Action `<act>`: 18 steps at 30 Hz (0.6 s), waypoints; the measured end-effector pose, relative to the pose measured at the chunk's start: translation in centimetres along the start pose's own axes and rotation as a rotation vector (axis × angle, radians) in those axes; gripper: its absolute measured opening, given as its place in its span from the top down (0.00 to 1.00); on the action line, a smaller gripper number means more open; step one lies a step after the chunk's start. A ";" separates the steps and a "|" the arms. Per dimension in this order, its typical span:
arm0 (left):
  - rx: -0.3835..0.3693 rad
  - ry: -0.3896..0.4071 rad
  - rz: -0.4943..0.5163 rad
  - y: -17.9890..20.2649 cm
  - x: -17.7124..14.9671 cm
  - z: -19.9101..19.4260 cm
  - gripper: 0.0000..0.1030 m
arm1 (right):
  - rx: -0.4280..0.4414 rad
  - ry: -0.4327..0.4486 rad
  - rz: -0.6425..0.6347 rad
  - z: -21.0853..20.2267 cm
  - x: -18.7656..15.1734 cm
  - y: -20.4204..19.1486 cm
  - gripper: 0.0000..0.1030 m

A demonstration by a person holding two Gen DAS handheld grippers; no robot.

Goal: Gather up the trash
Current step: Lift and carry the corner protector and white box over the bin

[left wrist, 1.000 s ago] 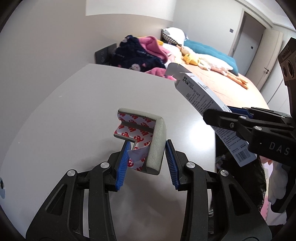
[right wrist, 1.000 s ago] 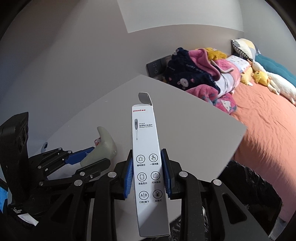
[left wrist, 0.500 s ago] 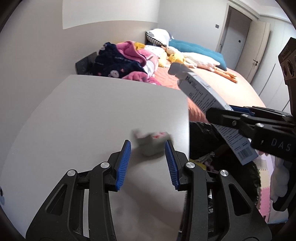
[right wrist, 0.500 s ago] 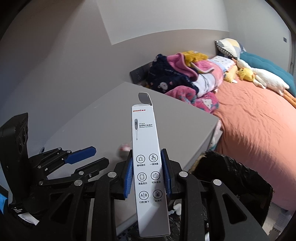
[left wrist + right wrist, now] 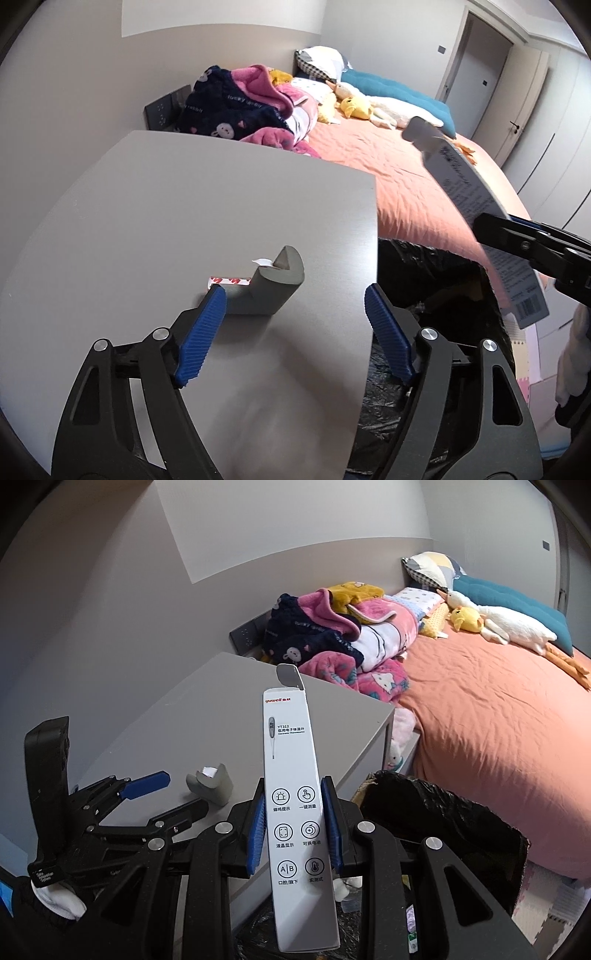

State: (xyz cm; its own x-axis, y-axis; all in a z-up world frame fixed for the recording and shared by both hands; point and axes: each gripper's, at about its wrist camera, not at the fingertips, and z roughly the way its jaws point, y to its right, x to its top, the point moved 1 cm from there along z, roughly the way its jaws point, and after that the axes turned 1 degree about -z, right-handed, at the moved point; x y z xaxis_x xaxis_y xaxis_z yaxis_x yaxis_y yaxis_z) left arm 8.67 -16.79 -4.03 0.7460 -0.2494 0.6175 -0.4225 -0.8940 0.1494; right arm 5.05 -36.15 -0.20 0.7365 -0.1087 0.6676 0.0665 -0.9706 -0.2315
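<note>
**Foam corner guard loose on the desk, thermometer box gripped over the bin**

In the left wrist view the left gripper [image 5: 293, 334] hangs low in the frame with its jaws opening, the blue pads set wide apart. The grey foam corner guard [image 5: 266, 286] lies on the grey desk [image 5: 184, 206] at the centre of the frame, just ahead of the left pad and touching neither pad as far as can be seen. A strip of red-printed backing paper [image 5: 229, 281] shows at its left side. The guard sits near the desk's right edge.

The right gripper [image 5: 295, 834] is clenched on a long white thermometer box [image 5: 295, 812], which stands up the middle of the right wrist view with its top flap open. Its lower end hangs over a bin lined with a black trash bag [image 5: 443, 812] at lower right, just beside the desk. In that view the guard [image 5: 210, 782] shows left of the box.

A bed with an orange sheet [image 5: 498, 731] fills the right, piled with blankets [image 5: 332, 635] at upper centre.
</note>
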 end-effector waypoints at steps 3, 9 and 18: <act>0.008 -0.009 0.000 -0.4 0.1 0.7 0.26 | -0.005 -0.007 0.009 0.4 0.0 0.3 0.71; 0.027 -0.007 0.012 -0.8 0.5 2.0 0.26 | -0.014 -0.022 0.023 1.1 0.0 1.0 0.71; 0.038 -0.041 0.053 -0.6 0.7 4.0 0.59 | -0.034 -0.024 0.042 1.6 0.3 2.2 0.71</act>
State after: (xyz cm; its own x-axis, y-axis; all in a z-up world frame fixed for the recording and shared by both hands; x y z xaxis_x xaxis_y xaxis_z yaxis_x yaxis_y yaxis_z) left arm 11.52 -17.94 -6.73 0.7439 -0.3107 0.5917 -0.4425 -0.8924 0.0878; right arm 6.46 -38.01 -1.64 0.7540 -0.1446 0.6407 0.0126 -0.9721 -0.2342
